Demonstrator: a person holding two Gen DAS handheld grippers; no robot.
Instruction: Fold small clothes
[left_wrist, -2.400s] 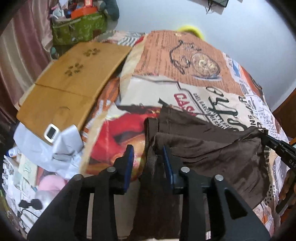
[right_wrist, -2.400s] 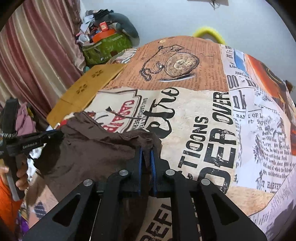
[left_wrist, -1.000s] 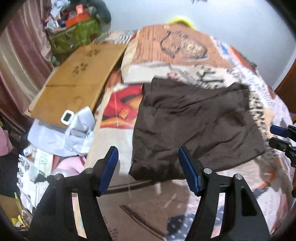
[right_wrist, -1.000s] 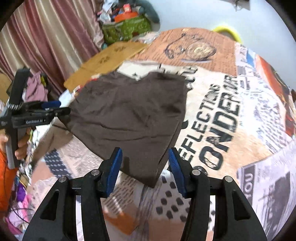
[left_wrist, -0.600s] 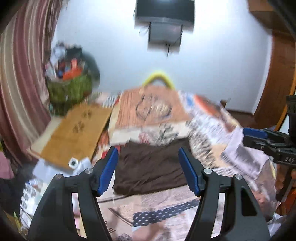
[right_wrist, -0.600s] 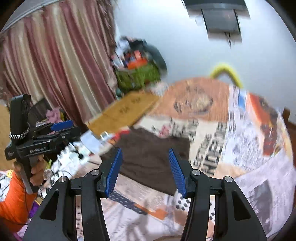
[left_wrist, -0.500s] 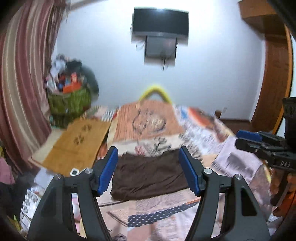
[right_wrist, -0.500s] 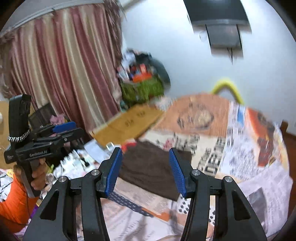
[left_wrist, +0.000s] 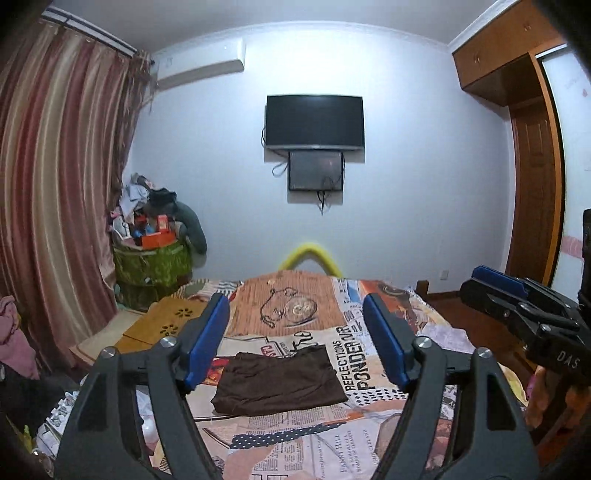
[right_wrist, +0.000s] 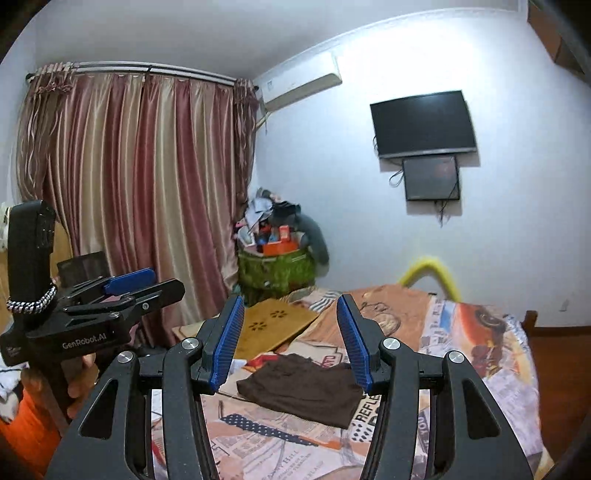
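A brown garment (left_wrist: 279, 380) lies folded flat in a rough rectangle on the bed with the newspaper-print cover (left_wrist: 354, 435); it also shows in the right wrist view (right_wrist: 306, 387). My left gripper (left_wrist: 295, 339) is open and empty, held well above and back from the garment. My right gripper (right_wrist: 290, 339) is open and empty, also raised and away from it. The right gripper shows at the right edge of the left wrist view (left_wrist: 517, 310). The left gripper shows at the left of the right wrist view (right_wrist: 92, 306).
A wooden board (left_wrist: 166, 325) lies at the bed's left side. A green basket piled with items (left_wrist: 151, 258) stands in the corner by striped curtains (right_wrist: 140, 199). A television (left_wrist: 314, 122) hangs on the far wall. A wooden wardrobe (left_wrist: 532, 155) stands at right.
Both grippers let go of the brown garment, opened, and pulled up and back from the bed. The garment now lies flat and far below them.
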